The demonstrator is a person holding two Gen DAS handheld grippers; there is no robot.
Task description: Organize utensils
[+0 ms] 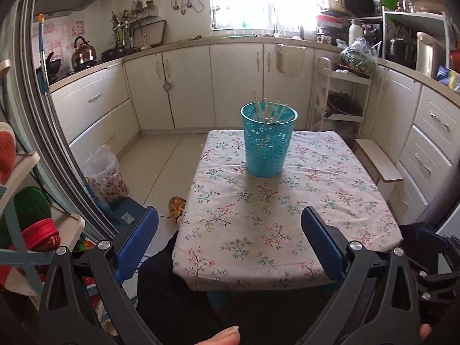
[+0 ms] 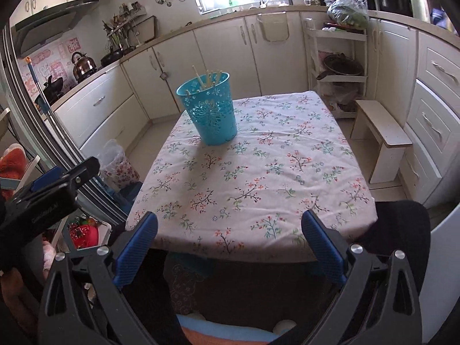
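Chopsticks (image 1: 266,109) are standing bunched in a turquoise cup (image 1: 268,141), pale sticks leaning at slightly different angles, one tip rising above the others. The cup, a plastic holder with a cut-out flower pattern around its wall and a wider mouth than base, is sitting upright toward the far end of the small table (image 1: 287,215), which is wearing a white cloth printed with red and teal sprigs.

You are holding your left gripper (image 1: 230,241) low at the near edge of the table, its blue-padded fingers (image 1: 138,244) spread wide with nothing between them. Your right gripper (image 2: 230,241) is hanging at the same near edge, fingers (image 2: 322,244) likewise parted and carrying nothing; from its camera the cup (image 2: 211,112) is sitting at the table's far left corner, chopsticks (image 2: 207,79) poking above the rim, and the left gripper's dark body is showing at the left margin. Both grippers are well apart from the cup. Cream kitchen cabinets (image 1: 187,86) are lining the room behind.
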